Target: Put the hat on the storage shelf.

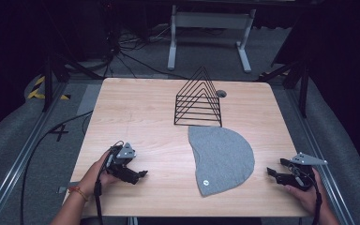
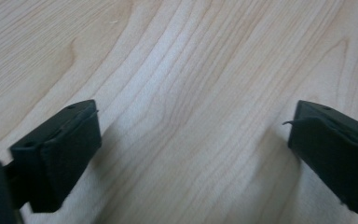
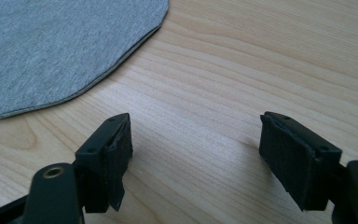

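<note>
Not much to read here, honestly. The only clear sign is a big dark "4" (image 1: 59, 132) sitting on the grey floor (image 1: 9, 140) at the left of the high view, just off the bench's (image 1: 136, 108) left edge. The grey cloth (image 1: 222, 157) is showing a small round pale tag (image 1: 206, 183) near its lower edge, but whatever is printed on it is coming out too tiny to make out. Nothing legible is showing up in either gripper view.
</note>
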Available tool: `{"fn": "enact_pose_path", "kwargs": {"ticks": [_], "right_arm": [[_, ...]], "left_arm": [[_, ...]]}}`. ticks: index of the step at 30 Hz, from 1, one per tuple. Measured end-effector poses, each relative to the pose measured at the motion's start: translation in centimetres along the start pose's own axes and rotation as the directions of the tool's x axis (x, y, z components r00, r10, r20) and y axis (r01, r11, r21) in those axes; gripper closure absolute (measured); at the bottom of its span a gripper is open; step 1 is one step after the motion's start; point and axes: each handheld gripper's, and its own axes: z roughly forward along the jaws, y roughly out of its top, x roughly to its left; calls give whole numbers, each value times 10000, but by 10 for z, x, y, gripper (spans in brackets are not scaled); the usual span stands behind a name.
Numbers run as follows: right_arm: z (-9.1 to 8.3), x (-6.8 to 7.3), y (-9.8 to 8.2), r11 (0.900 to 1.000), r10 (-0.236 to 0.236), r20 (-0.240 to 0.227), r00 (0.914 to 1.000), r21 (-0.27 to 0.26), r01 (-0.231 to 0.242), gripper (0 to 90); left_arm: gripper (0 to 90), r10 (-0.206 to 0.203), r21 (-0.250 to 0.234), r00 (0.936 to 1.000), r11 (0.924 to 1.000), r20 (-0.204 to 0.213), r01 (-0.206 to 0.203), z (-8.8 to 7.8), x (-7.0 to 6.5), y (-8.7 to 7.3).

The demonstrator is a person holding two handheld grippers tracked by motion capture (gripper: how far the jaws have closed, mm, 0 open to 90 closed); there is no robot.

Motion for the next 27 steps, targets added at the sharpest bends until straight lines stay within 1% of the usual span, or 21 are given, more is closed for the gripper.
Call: {"fn": "enact_pose_path", "kwargs": {"ticks": [1, 5, 7, 8, 9, 11, 13, 14, 15, 16, 17, 18, 19, 20, 21, 22, 23, 24, 25, 26, 27], "right_arm": [[0, 0, 0, 10000, 31, 34, 10000, -39, -31, 259], [-1, 2, 1, 9998, 139, 217, 9997, 106, -141, 276], [-1, 2, 1, 9998, 159, 238, 9996, 108, -162, 277], [-1, 2, 1, 9998, 159, 238, 9996, 108, -162, 277], [-1, 2, 1, 9998, 154, 238, 9996, 107, -156, 277], [-1, 1, 1, 9998, 136, 260, 9996, 167, -141, 277], [-3, 2, 2, 9990, 299, 396, 9988, 333, -313, 277], [-3, 2, 2, 9986, 329, 437, 9985, 398, -347, 277], [-4, 3, 2, 9983, 377, 480, 9981, 419, -397, 277], [-4, 3, 2, 9983, 387, 496, 9980, 405, -407, 273], [-4, 3, 2, 9984, 387, 423, 9984, 392, -404, 275], [-5, 3, 2, 9977, 627, 252, 9977, 233, -633, 325], [-7, 3, 2, 9973, 717, 158, 9973, 149, -720, 338], [-7, 3, 2, 9973, 717, 158, 9973, 149, -720, 338], [-9, 5, 3, 9966, 822, 117, 9965, 21, -822, 352], [-12, 9, 5, 9958, 907, 54, 9959, -135, -907, 376], [-16, 15, 9, 9974, 637, -73, 9979, -322, -639, 418], [-19, 21, 13, 9983, 365, -189, 9992, -453, -374, 447], [-20, 27, 16, 9984, 218, -258, 9994, -524, -231, 462], [-21, 37, 21, 9982, -13, -437, 9990, -599, -13, 499], [-19, 50, 27, 9974, -294, -902, 9955, -687, 232, 520]], "left_arm": [[0, 34, 49, 10000, 10000, 45, -34, 1, 0, 1], [2, 35, 39, 10000, 10000, 42, -35, 1, 0, 1], [7, 65, 56, 10000, 10000, 73, -65, 1, -1, 2], [7, 171, 56, 9997, 9998, 173, -172, 0, 0, 2], [21, 248, -40, 9995, 9997, 203, -248, 0, -1, 1], [44, 360, -78, 9990, 9993, 267, -358, 0, -1, 1], [54, 548, 124, 9977, 9984, 388, -554, -1, 0, 4], [57, 776, 333, 9959, 9963, 456, -792, -1, 0, 7], [61, 943, 406, 9946, 9945, 435, -961, -1, 0, 9], [67, 798, 464, 9960, 9956, 399, -816, 0, 1, 12], [127, 675, 426, 9969, 9967, 417, -692, 1, 2, 15], [250, 798, 381, 9960, 9960, 414, -813, 2, 3, 19], [260, 904, 390, 9949, 9950, 454, -922, 3, 3, 22], [267, 904, 390, 9949, 9950, 454, -922, 3, 3, 22], [267, 933, 303, 9945, 9950, 475, -948, 6, 4, 26], [310, 1055, 228, 9928, 9940, 560, -1069, 9, 3, 31], [342, 1018, 128, 9911, 9946, 856, -1032, 12, 2, 36], [346, 976, 49, 9905, 9951, 963, -986, 15, 1, 41], [364, 1081, -68, 9893, 9941, 976, -1080, 20, -1, 48], [364, 1210, -104, 9870, 9926, 1054, -1206, 23, -3, 53], [393, 1419, -342, 9817, 9897, 1271, -1387, 30, -6, 66]]}}
